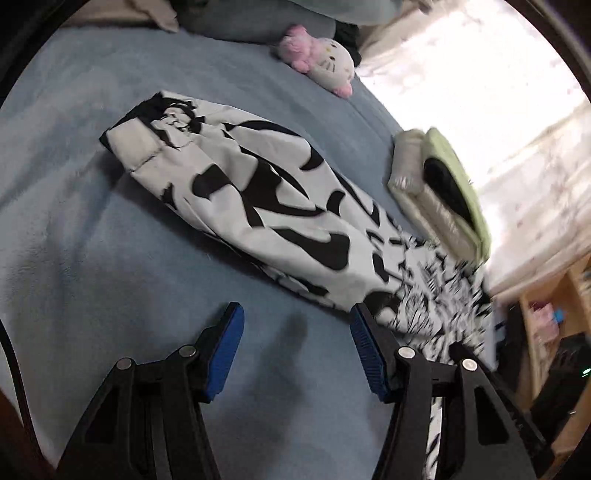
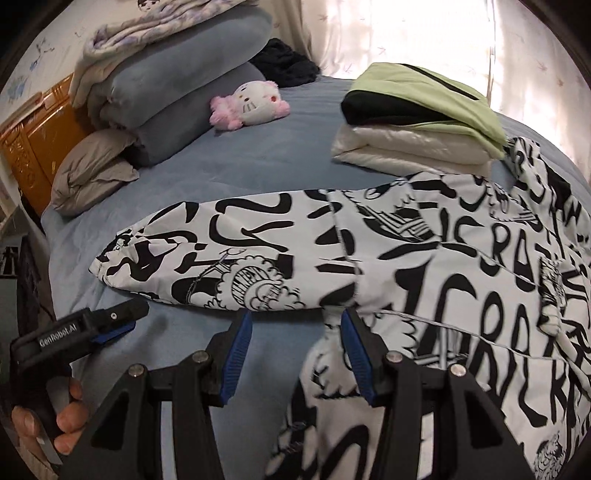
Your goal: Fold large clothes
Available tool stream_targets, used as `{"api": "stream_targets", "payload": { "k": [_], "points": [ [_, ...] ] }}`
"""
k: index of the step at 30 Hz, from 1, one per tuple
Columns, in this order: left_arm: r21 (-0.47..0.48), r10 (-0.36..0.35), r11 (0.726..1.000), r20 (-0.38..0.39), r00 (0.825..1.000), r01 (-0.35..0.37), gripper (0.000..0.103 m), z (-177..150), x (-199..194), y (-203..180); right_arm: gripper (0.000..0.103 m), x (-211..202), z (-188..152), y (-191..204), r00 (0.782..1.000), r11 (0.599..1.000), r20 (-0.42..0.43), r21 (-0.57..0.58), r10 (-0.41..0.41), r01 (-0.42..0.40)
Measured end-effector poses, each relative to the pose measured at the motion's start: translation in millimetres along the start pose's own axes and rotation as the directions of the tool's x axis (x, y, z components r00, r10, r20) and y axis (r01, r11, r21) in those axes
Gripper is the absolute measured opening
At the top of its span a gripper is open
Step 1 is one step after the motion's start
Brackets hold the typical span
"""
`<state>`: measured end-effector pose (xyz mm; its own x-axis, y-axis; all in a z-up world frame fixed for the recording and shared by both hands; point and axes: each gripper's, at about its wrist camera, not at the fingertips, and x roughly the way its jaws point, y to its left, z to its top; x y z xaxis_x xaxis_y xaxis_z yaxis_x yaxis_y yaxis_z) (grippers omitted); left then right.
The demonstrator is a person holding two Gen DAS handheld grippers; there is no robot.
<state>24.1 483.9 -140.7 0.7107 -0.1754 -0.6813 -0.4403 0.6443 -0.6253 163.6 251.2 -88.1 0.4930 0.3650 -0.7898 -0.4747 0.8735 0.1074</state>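
Jacket [image 2: 461, 266], padded, white with black graffiti lettering and cartoon print: lies spread on the blue bedsheet [image 2: 258, 158], body at the right, one sleeve [image 2: 229, 258] stretched out flat to the left, its cuff [image 1: 147, 136] toward the pillows.

Left gripper [image 1: 295, 321]: seen at the left edge of the right wrist view, held in a hand [image 2: 55, 417]; jaws roughly half open, nothing between them, over bare sheet just beside the sleeve's near edge.

Right gripper [image 2: 295, 325]: jaws likewise about half open, no grip taken; a pinch of jacket fabric near the armpit stands just inside its right-hand pad, whether touching cannot be told.

Step in hand, as judged: fold the sleeve across the body. To do it well:
- left gripper takes the cuff, right gripper the sleeve near the shoulder seam;
- catch both layers, since padded cloth tends to slip out of a shallow pinch;
- lift only enough to clear the sheet and lay the sleeve flat along the chest, without dragging the body.

Other items, left to right:
- orange wooden headboard [image 2: 40, 125];
- grey-beige pillow [image 2: 92, 170];
- folded grey-blue blanket [image 2: 184, 85] with a pale quilt on top;
- pink and white cat plush [image 2: 251, 105];
- dark knitted heap [image 2: 286, 61];
- folded stack [image 2: 417, 122] of cream padded garment, black layer and light green piece, just beside the jacket's collar;
- bright curtain [image 2: 406, 33].

Obstructions: the folded stack crowds the jacket's far edge, so a wide swing might topple it. The plush lies well apart.
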Motion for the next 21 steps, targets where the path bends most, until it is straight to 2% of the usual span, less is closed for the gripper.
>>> {"api": "stream_targets", "payload": {
  "k": [4, 10, 13, 16, 17, 18, 19, 20, 21],
  "points": [
    [-0.059, -0.070, 0.996, 0.029, 0.997, 0.072, 0.058, 10, 0, 17, 0.050, 9, 4, 10, 1.000, 1.000, -0.001, -0.022, -0.002, 0.002],
    [-0.172, -0.146, 0.972, 0.072, 0.987, 0.157, 0.058, 28, 8, 41, 0.050, 21, 7, 17, 1.000, 0.999, -0.008, -0.037, 0.001, -0.001],
    [-0.209, -0.144, 0.965, 0.095, 0.985, 0.161, 0.058, 39, 11, 49, 0.050, 26, 5, 19, 1.000, 0.999, -0.016, -0.042, 0.001, -0.002],
    [-0.233, -0.089, 0.966, 0.117, 0.989, 0.115, 0.058, 48, 18, 53, 0.050, 29, 3, 17, 1.000, 0.999, -0.022, -0.036, 0.005, -0.006],
    [-0.237, -0.071, 0.967, 0.115, 0.991, 0.097, 0.051, 49, 20, 54, 0.050, 30, 3, 16, 1.000, 0.999, -0.024, -0.031, 0.006, -0.007],
    [-0.238, -0.052, 0.968, 0.113, 0.992, 0.078, 0.039, 51, 21, 56, 0.050, 30, 3, 14, 1.000, 1.000, -0.025, -0.024, 0.008, -0.008],
    [-0.234, -0.009, 0.972, 0.109, 0.994, 0.034, 0.031, 51, 23, 54, 0.050, 30, 3, 12, 1.000, 1.000, -0.023, -0.016, 0.011, -0.011],
    [-0.230, 0.026, 0.973, 0.104, 0.994, -0.001, 0.018, 52, 24, 52, 0.050, 30, 3, 10, 1.000, 1.000, -0.022, -0.008, 0.013, -0.013],
    [-0.224, 0.043, 0.974, 0.105, 0.994, -0.018, 0.012, 53, 23, 51, 0.050, 29, 3, 8, 1.000, 1.000, -0.020, -0.001, 0.014, -0.014]
  ]
}}
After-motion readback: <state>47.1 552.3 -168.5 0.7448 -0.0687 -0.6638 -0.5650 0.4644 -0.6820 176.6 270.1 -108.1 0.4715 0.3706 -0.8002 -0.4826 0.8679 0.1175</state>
